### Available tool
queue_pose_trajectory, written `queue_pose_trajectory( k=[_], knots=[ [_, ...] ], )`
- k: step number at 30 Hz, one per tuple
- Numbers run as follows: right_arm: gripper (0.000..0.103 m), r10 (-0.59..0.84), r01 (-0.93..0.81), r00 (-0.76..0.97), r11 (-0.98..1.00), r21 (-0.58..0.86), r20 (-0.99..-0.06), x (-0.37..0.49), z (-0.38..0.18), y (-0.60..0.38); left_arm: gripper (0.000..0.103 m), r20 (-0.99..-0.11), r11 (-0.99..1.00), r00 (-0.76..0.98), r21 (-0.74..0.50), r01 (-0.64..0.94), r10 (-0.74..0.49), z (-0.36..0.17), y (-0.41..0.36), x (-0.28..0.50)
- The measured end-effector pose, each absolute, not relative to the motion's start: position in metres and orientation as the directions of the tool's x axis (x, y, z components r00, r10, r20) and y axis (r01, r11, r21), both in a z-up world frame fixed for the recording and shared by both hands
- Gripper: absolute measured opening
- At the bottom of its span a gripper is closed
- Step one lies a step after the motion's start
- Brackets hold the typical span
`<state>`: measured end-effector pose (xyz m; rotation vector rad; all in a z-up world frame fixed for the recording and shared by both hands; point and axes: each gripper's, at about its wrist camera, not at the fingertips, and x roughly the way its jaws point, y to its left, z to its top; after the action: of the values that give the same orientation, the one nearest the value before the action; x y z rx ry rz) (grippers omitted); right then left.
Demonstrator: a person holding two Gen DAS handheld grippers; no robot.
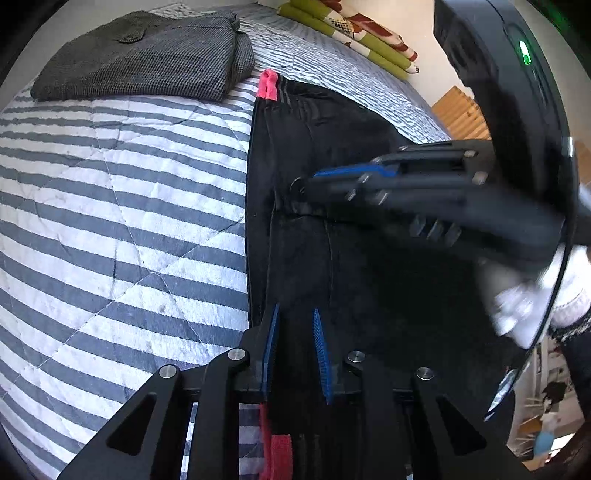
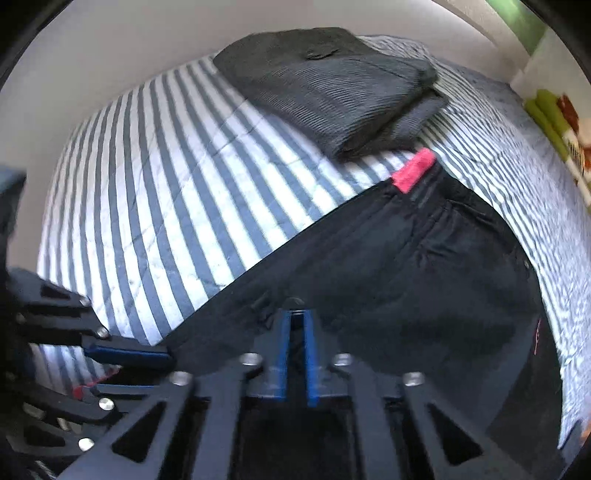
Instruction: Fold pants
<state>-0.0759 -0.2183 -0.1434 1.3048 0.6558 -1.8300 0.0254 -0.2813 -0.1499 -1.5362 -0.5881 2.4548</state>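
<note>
Black pants (image 1: pixel 369 277) with a pink-red trim (image 1: pixel 268 85) lie lengthwise on the striped bed quilt (image 1: pixel 110 203). My left gripper (image 1: pixel 295 332) has its blue pads close together on the pants' near edge, and more red trim shows beneath it. My right gripper (image 1: pixel 299 184), blurred, reaches in from the right over the middle of the pants, fingers pressed together at a fold line. In the right wrist view, my right gripper (image 2: pixel 295 314) is narrow over the pants (image 2: pixel 424 277), with dark cloth in the gap. My left gripper (image 2: pixel 162 371) sits at the left on the hem.
Folded grey tweed trousers (image 1: pixel 147 55) rest on the quilt beyond the black pants, close to the far red trim (image 2: pixel 413 170). A green patterned cushion (image 1: pixel 351 33) lies by the wall. A person's white-sleeved hand (image 1: pixel 524 306) holds the right gripper. Wooden floor (image 1: pixel 458 114) shows past the bed edge.
</note>
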Motion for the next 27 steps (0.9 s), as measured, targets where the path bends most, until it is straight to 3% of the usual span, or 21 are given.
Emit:
queue_pose_trajectory(
  k=[5,10,13,15,21,27],
  knots=[
    [0.000,-0.319,0.813,-0.158,-0.579,0.060,-0.934,-0.085,-0.135,-0.207,0.021,-0.832,-0.922,-0.457,-0.382,0.063,0.313,-0.147,-0.282,0.023],
    [0.003,-0.295,0.844,-0.225,-0.536,-0.034,-0.929,-0.074,-0.137,-0.217,0.021,-0.832,-0.917,-0.454,-0.391,0.073,0.319,-0.148,-0.289,0.025],
    [0.017,-0.285,0.864,-0.222,-0.501,-0.052,-0.933,-0.066,-0.143,-0.226,0.021,-0.834,-0.920,-0.452,-0.386,0.069,0.316,-0.148,-0.288,0.027],
    [0.033,-0.264,0.871,-0.239,-0.483,-0.086,-0.934,-0.063,-0.149,-0.230,0.021,-0.832,-0.918,-0.453,-0.391,0.068,0.321,-0.148,-0.289,0.029],
    [0.033,-0.229,0.875,-0.290,-0.456,-0.161,-0.929,-0.054,-0.161,-0.239,0.021,-0.830,-0.916,-0.453,-0.396,0.068,0.325,-0.147,-0.288,0.032],
    [0.024,-0.252,0.883,-0.221,-0.462,-0.084,-0.942,-0.067,-0.160,-0.236,0.023,-0.828,-0.917,-0.456,-0.393,0.061,0.325,-0.147,-0.287,0.034]
  ],
)
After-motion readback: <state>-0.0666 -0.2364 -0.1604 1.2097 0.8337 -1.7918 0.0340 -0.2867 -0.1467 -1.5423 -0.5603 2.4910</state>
